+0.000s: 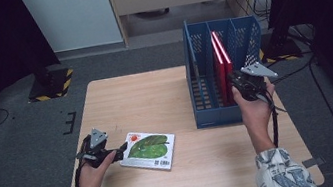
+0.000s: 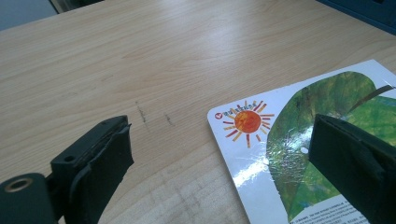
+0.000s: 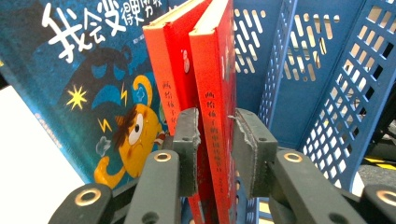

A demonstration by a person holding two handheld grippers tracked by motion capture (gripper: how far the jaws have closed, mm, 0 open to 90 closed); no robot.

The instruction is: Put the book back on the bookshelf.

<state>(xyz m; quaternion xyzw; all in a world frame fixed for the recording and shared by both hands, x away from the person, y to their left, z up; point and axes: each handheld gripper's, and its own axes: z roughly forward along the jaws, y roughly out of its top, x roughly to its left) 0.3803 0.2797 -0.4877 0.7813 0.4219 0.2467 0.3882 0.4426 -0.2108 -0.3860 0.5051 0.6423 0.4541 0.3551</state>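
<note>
While the right claw [image 3: 215,154] straddles a red book's spine [image 3: 215,102] in the blue file rack [image 1: 208,112], its jaws look slightly slack. The left claw [image 2: 219,158] gapes wide over the leaf-cover book [image 2: 303,140] on the worktop [image 2: 163,56].

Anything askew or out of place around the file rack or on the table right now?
The two red books lean left in the blue rack instead of standing upright. One picture book lies flat on the table, skewed to its edges, by the left hand-held gripper. No damage or spills visible.
</note>
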